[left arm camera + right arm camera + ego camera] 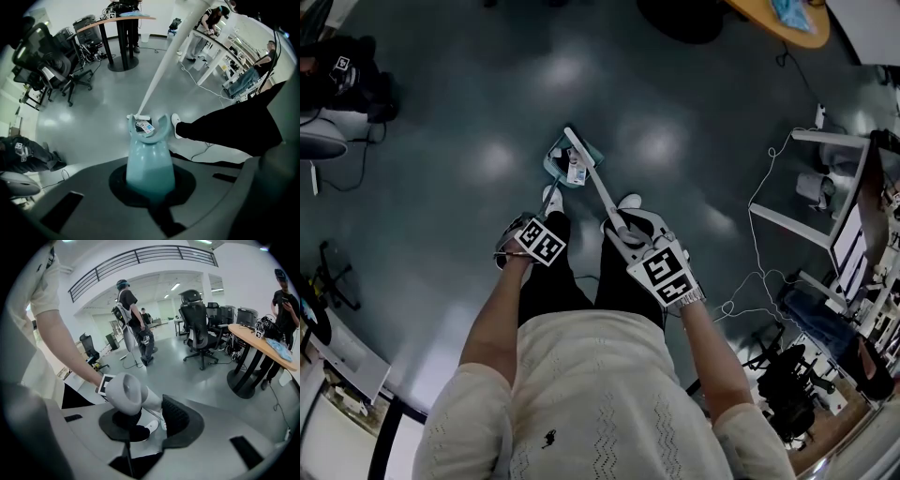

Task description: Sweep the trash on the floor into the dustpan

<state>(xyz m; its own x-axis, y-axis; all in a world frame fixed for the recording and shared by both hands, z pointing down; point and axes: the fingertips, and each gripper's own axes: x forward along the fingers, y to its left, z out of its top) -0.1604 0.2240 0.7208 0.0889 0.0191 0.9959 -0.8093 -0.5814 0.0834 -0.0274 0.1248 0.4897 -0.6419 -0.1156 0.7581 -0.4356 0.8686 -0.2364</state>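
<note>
– Two grippers are working here; what is each one holding?
– The left gripper (150,185) is clamping its jaws around the teal handle of the dustpan (164,126). The handle is running straight out from between the jaws, so the pan is sitting directly ahead of that gripper, down on the grey floor (93,122).
– And the right one?
– The right gripper (147,420) is closing on the top of the broom (125,392). The white rounded end is sticking up just above the jaws, and the shaft is passing between the two black pads.
– Where is the trash lying?
– The trash (144,126) is resting inside the dustpan, against its open mouth. It is looking like a small printed packet or card; I cannot tell which.
– How is the broom standing relative to the dustpan?
– Its long white shaft is slanting up and away from the dustpan towards the right gripper. Its foot is touching the floor at the far edge of the pan, just beyond the trash.
– Anything else close to the dustpan?
– A white shoe (175,125) is standing just to the right of it, with a black trouser leg stretching away from the pan.
</note>
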